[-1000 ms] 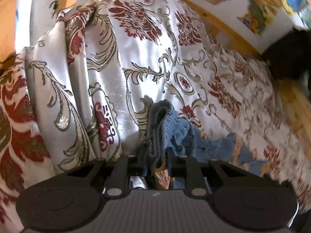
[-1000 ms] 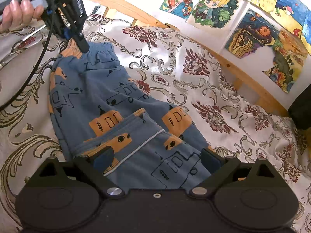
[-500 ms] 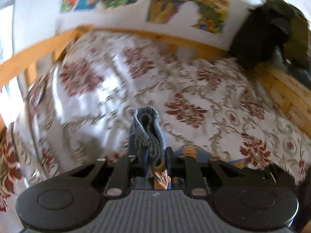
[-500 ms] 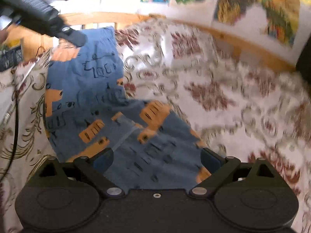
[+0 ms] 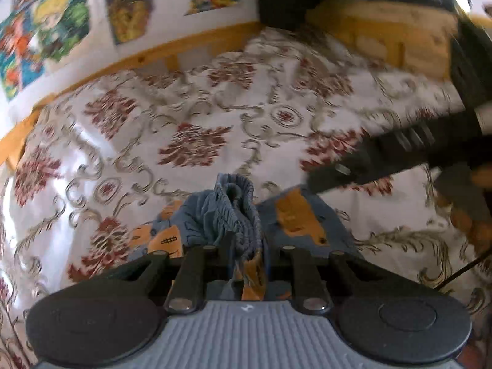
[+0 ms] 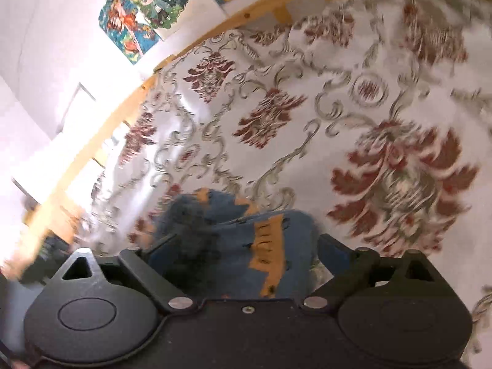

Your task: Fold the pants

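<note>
On a bed spread with a white, red-flowered bedspread, the left gripper is clamped tight on the gathered waistband of a pair of blue pants with orange patches, the bunched elastic standing up between its narrowed fingers. The rest of the garment trails down onto the spread below, toward the near edge of the bed and well away from the wooden rail along the far side. To the right, the right gripper has its fingers set wide apart, with blue-and-orange cloth lying between them; whether it grips that cloth or merely rests over it cannot be told. Judging by the lifted, crumpled fabric, the fold appears to be under way: no flat, finished stack shows, and laying down and smoothing remain.
</note>
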Action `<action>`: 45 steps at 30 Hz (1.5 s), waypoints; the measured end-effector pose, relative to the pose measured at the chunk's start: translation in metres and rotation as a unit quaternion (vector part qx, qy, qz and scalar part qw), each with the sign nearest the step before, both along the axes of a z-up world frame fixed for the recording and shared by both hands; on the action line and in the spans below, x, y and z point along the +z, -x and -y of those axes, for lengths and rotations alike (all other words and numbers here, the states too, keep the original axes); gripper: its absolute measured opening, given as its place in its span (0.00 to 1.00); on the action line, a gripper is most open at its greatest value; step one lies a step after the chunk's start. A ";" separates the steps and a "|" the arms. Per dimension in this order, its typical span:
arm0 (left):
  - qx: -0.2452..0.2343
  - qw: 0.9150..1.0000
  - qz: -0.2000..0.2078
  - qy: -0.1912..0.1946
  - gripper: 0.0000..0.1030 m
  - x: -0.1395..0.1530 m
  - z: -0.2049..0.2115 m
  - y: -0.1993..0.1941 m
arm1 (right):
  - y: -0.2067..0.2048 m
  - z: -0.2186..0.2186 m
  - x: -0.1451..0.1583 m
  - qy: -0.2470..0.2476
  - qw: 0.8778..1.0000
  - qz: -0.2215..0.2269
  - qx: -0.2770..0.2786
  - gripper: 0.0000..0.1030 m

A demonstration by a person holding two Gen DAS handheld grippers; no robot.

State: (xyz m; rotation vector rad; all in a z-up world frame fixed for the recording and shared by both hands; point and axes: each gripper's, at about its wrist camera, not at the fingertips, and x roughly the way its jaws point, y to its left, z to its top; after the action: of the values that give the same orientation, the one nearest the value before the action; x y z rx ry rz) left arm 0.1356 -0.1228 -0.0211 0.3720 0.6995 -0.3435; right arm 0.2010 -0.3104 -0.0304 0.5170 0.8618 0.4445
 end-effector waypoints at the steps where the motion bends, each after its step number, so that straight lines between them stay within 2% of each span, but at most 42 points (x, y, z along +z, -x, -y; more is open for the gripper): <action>1: -0.009 1.000 0.007 -0.015 0.19 -0.005 0.011 0.004 | -0.002 0.001 -0.001 -0.013 1.000 -0.003 0.003 0.90; 3: -0.026 0.999 0.019 -0.042 0.19 -0.016 0.031 0.010 | -0.005 0.003 -0.005 -0.039 0.999 -0.011 0.003 0.80; 6: -0.051 0.996 0.024 -0.063 0.20 -0.030 0.052 0.021 | -0.014 0.008 -0.017 -0.087 0.995 -0.043 -0.004 0.72; 9: -0.068 0.994 0.030 -0.075 0.20 -0.041 0.062 0.030 | -0.021 0.009 -0.027 -0.102 0.993 -0.062 -0.007 0.66; 10: -0.071 0.994 0.033 -0.080 0.20 -0.043 0.064 0.031 | -0.023 0.008 -0.030 -0.104 0.992 -0.069 -0.007 0.65; 13: -0.073 0.992 0.041 -0.089 0.20 -0.048 0.067 0.034 | -0.024 0.004 -0.038 -0.101 0.991 -0.086 -0.007 0.53; 15: -0.072 0.993 0.042 -0.089 0.20 -0.047 0.067 0.035 | -0.023 0.001 -0.039 -0.091 0.992 -0.088 -0.004 0.32; 21: -0.071 0.994 0.042 -0.075 0.20 -0.034 0.073 0.033 | -0.015 0.005 -0.025 -0.064 0.996 -0.064 -0.010 0.23; 25: -0.082 0.994 0.042 -0.066 0.20 -0.029 0.083 0.031 | -0.011 0.015 -0.022 -0.046 0.997 -0.062 -0.026 0.23; 29: -0.093 0.993 0.033 -0.068 0.22 -0.042 0.092 0.030 | -0.013 0.019 -0.030 -0.028 0.996 -0.077 -0.032 0.23; 32: -0.103 0.994 0.010 -0.037 0.28 -0.051 0.087 0.025 | -0.014 0.015 -0.030 0.001 0.997 -0.072 -0.024 0.23; 34: -0.116 0.993 -0.018 0.009 0.38 -0.051 0.077 0.021 | -0.012 0.011 -0.032 0.020 0.997 -0.070 -0.016 0.26; 35: -0.119 0.992 -0.039 0.034 0.44 -0.049 0.069 0.018 | -0.011 0.010 -0.033 0.033 0.997 -0.071 -0.019 0.38; 36: -0.120 0.989 -0.060 0.061 0.48 -0.045 0.060 0.015 | -0.009 0.011 -0.033 0.046 0.996 -0.072 -0.026 0.54; 38: -0.123 0.983 -0.097 0.097 0.52 -0.035 0.039 0.012 | -0.003 0.011 -0.029 0.081 0.994 -0.058 -0.036 0.69; 40: -0.113 0.980 -0.116 0.115 0.53 -0.020 0.013 0.011 | 0.008 0.006 -0.019 0.129 0.991 -0.024 -0.039 0.74; 42: -0.090 0.983 -0.107 0.118 0.59 -0.004 -0.018 0.010 | 0.021 -0.006 -0.006 0.180 0.983 0.018 -0.038 0.83; 45: -0.031 0.989 -0.086 0.113 0.65 0.011 -0.056 0.004 | 0.037 -0.031 0.006 0.239 0.968 0.069 -0.038 0.87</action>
State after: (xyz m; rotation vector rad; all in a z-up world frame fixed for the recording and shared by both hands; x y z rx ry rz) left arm 0.1317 -0.0667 -0.0097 0.1499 0.8097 -0.5132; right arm 0.1639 -0.2789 -0.0249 0.0722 0.7788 0.1878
